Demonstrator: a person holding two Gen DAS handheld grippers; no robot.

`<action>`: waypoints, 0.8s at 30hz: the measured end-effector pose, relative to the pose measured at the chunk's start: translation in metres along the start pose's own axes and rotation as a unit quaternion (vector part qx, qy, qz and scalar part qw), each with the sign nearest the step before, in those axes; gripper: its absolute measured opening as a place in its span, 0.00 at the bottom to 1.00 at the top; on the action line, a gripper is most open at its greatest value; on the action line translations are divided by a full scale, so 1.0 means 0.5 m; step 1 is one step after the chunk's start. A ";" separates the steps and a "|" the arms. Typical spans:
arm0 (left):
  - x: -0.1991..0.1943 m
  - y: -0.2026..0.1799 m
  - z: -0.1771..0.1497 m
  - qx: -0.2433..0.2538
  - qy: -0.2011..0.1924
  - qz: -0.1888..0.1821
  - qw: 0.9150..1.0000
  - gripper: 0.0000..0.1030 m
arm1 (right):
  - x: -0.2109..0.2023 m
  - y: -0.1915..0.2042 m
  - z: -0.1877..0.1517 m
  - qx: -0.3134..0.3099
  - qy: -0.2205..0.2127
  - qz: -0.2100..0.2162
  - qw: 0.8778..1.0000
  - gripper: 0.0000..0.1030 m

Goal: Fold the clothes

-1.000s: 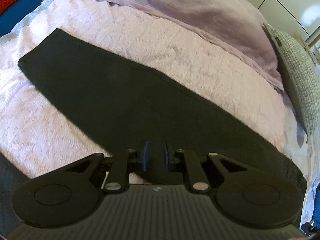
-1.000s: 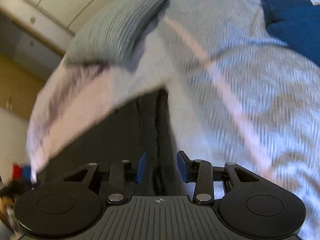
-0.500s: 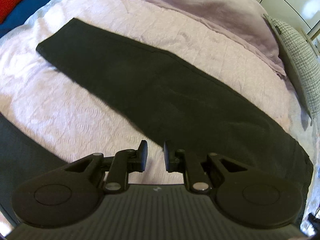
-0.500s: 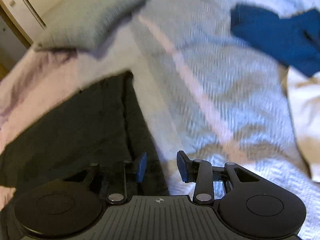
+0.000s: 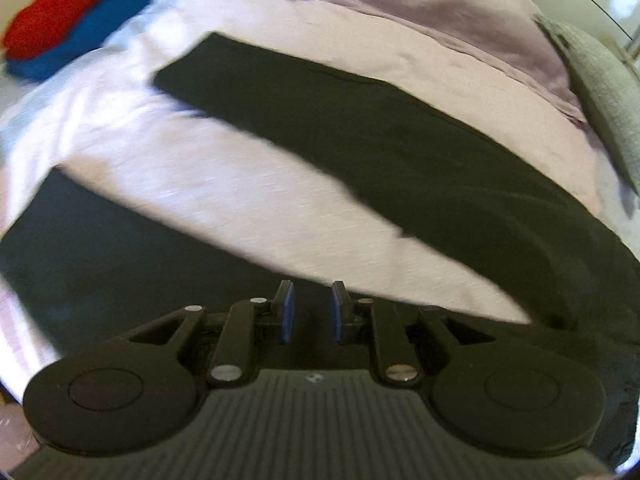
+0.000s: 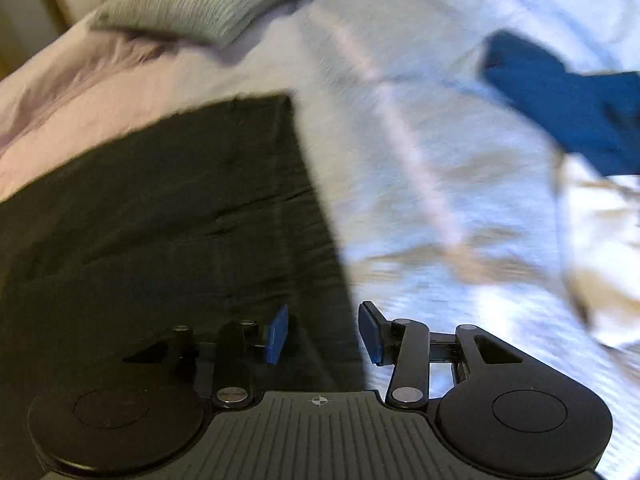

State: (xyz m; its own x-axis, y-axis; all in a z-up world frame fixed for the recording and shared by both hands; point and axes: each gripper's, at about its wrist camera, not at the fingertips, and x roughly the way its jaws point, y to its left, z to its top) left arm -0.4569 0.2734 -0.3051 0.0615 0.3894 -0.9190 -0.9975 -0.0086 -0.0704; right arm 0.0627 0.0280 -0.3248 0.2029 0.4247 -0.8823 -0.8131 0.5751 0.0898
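The left hand-held gripper (image 5: 310, 312) has its blue-padded fingers set a narrow gap apart with nothing between them, poised over the near leg of a pair of dark, almost black trousers (image 5: 400, 148) spread flat on a bed with a pale lilac quilted cover (image 5: 224, 200). The far leg runs diagonally across the cover. Beyond it lie a mauve pillow (image 5: 400, 8) and, at far left, red and blue folded clothes (image 5: 68, 28). The right hand-held gripper (image 6: 322, 336) is spread wider, empty, straddling the trousers' waist edge (image 6: 180, 208). Farther off are a grey striped pillow (image 6: 208, 0) and a crumpled blue garment (image 6: 572, 108).
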 end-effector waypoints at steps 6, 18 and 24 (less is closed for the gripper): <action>0.016 0.068 -0.092 -0.003 0.029 0.019 0.999 0.17 | 0.002 0.064 -0.102 -0.056 0.029 -0.018 0.998 0.43; -0.063 0.179 -0.151 -0.016 0.025 -0.017 0.999 0.18 | -0.100 0.076 -0.165 0.058 0.048 0.013 0.997 0.43; -0.096 0.185 -0.166 -0.003 0.016 -0.046 0.999 0.18 | -0.116 -0.027 -0.173 0.286 0.000 0.158 0.945 0.42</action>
State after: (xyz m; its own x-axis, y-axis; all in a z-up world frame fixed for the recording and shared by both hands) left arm -0.5492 0.1777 -0.2997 0.1549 0.3591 -0.9204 -0.9872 0.0213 -0.1579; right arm 0.0144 -0.0650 -0.3148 -0.0011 0.6386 -0.7695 -0.4042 0.7036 0.5845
